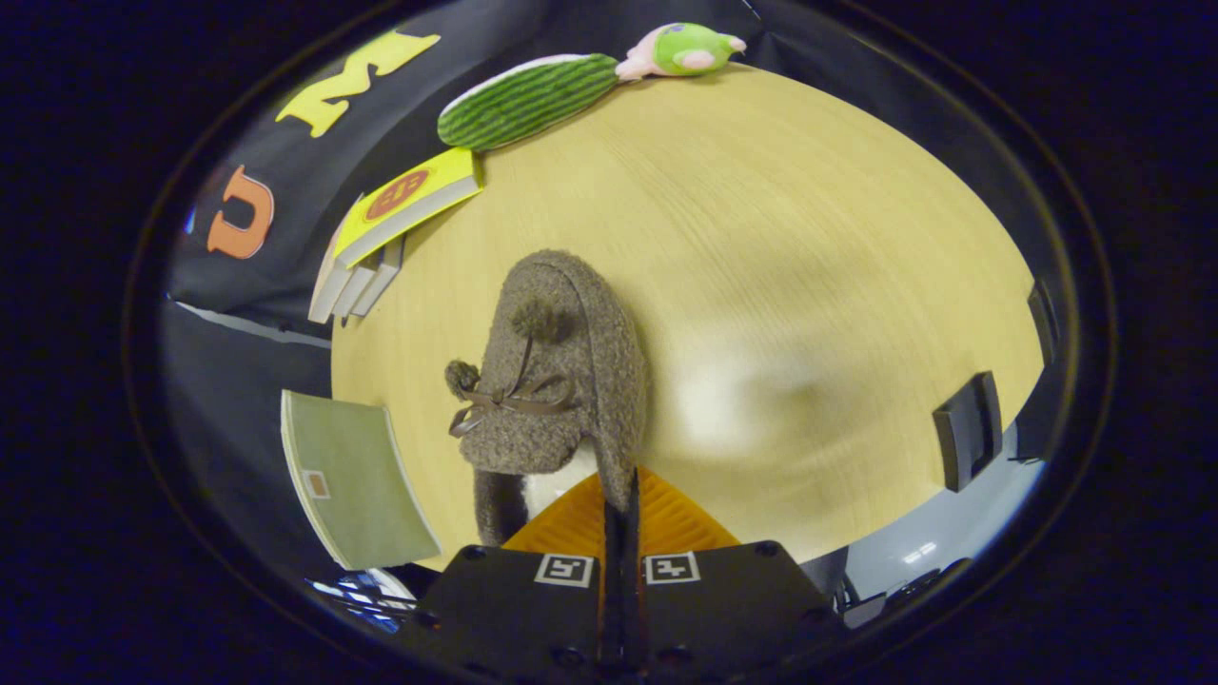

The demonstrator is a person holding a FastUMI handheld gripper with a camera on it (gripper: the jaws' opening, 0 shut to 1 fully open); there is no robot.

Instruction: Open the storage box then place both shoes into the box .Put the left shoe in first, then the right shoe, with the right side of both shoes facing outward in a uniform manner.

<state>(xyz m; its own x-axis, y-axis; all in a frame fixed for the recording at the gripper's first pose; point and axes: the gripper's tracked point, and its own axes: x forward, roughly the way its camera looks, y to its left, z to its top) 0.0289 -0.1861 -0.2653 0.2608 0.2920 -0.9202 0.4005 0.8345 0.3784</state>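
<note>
A grey-brown woolly slipper (pixel 561 381) with two pom-poms, a brown bow and a white lining hangs just ahead of my fingers, toe pointing away over the wooden table (pixel 809 247). My gripper (pixel 620 518) is shut on the slipper's thin side wall at the opening, with both fingers pressed together on that edge. I cannot tell whether its sole touches the tabletop.
Beyond the slipper to the left, a stack of books with a yellow cover (pixel 400 205) lies near the table's edge. Further off lie a green striped plush (pixel 528 100) and a small green plush toy (pixel 680 49). A green booklet (pixel 352 480) overhangs the near left edge; a black block (pixel 968 428) stands at the right.
</note>
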